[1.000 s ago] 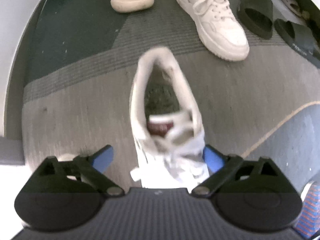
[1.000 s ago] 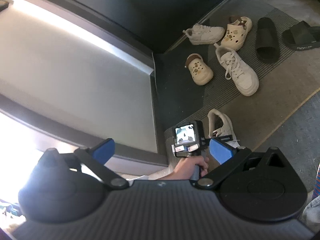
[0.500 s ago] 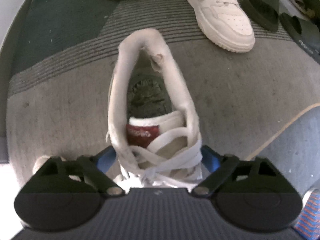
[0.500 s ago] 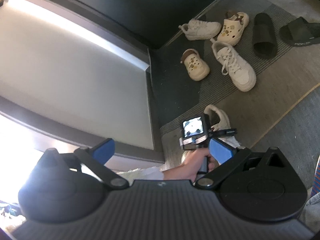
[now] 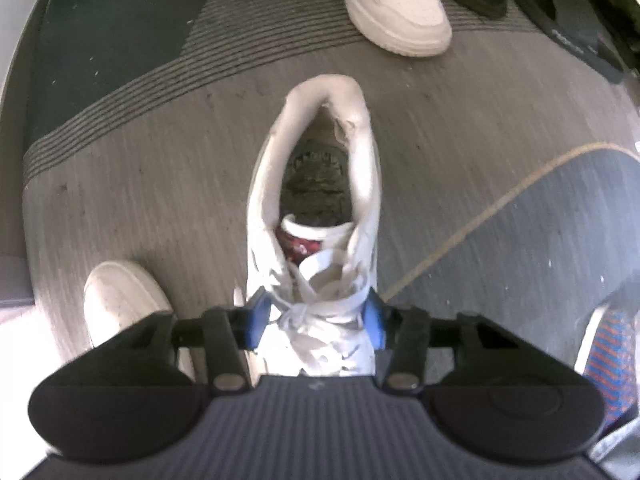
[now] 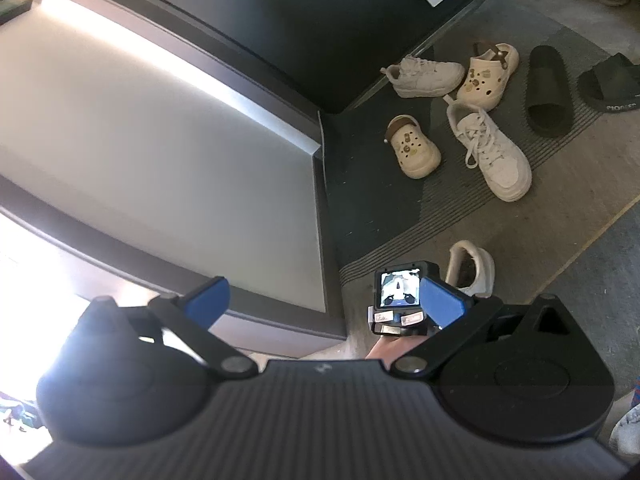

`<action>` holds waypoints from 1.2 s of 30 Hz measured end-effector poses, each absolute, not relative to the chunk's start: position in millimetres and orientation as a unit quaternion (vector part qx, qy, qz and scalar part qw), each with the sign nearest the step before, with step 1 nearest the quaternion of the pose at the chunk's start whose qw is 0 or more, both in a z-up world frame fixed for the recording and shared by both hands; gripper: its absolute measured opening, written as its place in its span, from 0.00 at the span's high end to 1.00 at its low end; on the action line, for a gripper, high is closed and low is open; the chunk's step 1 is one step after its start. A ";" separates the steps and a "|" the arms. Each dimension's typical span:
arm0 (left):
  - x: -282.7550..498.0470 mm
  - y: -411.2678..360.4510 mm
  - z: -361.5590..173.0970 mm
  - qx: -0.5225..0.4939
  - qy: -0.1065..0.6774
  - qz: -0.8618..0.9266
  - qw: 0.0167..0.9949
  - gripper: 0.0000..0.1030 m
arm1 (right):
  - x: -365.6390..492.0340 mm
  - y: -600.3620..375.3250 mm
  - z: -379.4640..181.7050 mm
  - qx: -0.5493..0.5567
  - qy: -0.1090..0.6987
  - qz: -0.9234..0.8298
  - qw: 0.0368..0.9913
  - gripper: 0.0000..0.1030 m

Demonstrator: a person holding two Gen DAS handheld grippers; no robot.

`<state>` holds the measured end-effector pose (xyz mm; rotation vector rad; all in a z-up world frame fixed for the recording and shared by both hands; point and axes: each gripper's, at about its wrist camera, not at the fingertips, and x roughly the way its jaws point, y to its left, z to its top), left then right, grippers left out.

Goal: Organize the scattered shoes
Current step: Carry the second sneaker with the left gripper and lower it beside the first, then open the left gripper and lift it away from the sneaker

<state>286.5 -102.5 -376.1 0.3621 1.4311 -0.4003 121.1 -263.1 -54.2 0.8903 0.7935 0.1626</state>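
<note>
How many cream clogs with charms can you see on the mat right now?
2. One clog sits on the dark mat patch nearest the door; the other clog lies farther back between a white sneaker and a black slide. More may be out of view.

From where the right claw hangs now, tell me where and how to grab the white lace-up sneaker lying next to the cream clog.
Grip the white lace-up sneaker across its padded collar, claw descending from above onto the heel end, one finger inside the opening. It lies upright on the mat with its opening facing up, and the heel end has free floor around it. The cream clog sits apart, so it probably won't interfere. The right claw is open.
</note>
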 end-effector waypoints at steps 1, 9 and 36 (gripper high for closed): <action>286.3 -103.0 -376.8 0.162 0.646 -0.184 0.723 0.46 | 121.5 -261.8 -54.2 0.417 0.374 0.077 0.825 0.00; 293.3 -93.8 -357.4 0.131 0.643 -0.191 0.730 0.12 | 127.1 -264.7 -54.7 0.401 0.376 0.065 0.833 0.00; 202.1 -32.4 -44.2 0.062 0.495 -0.096 0.862 0.03 | 91.6 -282.9 -56.4 0.325 0.406 0.049 0.853 0.00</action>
